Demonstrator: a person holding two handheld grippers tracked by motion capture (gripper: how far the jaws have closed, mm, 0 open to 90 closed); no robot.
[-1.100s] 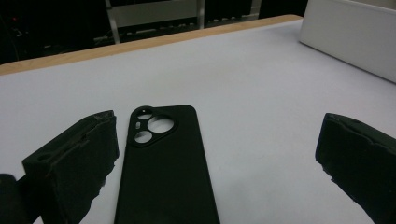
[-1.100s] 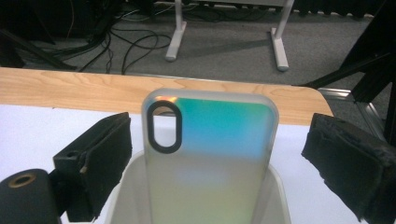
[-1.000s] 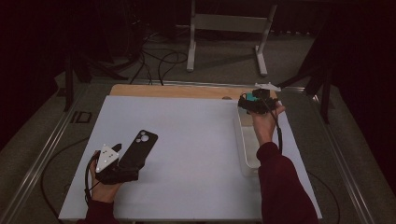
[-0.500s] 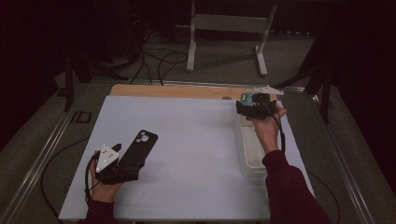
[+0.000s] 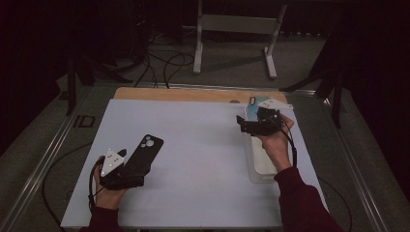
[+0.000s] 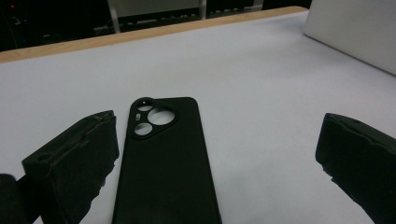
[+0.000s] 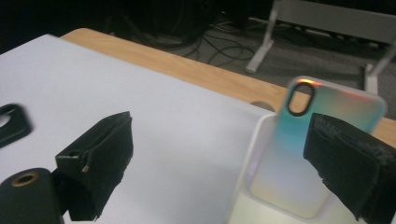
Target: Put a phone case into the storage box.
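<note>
Across the white table [image 5: 193, 145], the left gripper [image 6: 219, 158] rests low, jaws apart around the black phone case [image 6: 166, 158] lying near-left, while the raised right gripper [image 7: 219, 163], jaws apart, hovers by the iridescent case [image 7: 299, 154] propped in the far-right clear bin [image 5: 258, 169].

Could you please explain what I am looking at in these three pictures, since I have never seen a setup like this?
There is no machine here: a person holds a hand-operated gripper in each hand at a white table. One picture looks down from above; the other two come from cameras riding on the grippers, looking along their black jaws.

The left gripper is open over a black phone case with a round camera cut-out, which lies flat on the table; from above the two overlap, so contact is unclear. The right gripper is open too, beside a clear plastic bin in which a shiny, rainbow-tinted phone case leans upright. Neither gripper holds anything.
</note>
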